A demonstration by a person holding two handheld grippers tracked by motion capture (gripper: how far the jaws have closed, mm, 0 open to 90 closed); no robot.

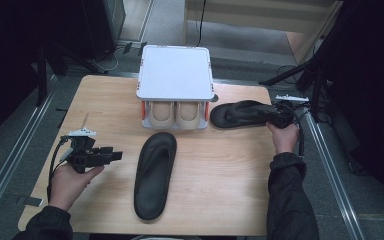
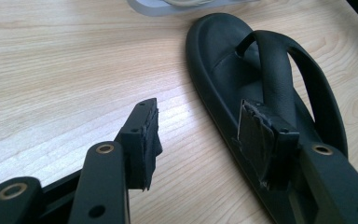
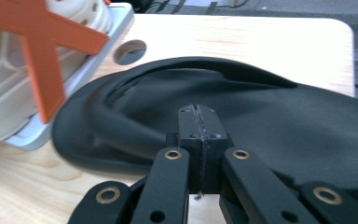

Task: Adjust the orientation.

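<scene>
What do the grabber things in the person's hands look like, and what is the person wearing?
Each hand-held black two-jaw gripper, left and right, has flat black arms with brass-ringed rivet holes and worn black rubber pads. A small grey plate sits on top of each, and a black cable trails from it. The person wears dark jacket sleeves.

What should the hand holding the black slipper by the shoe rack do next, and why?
Probably slide that slipper toward the rack. The right tongs look pinched shut on it, beside the rack, whose lower shelf already holds cream shoes. The left tongs are open, near the other slipper.
</scene>
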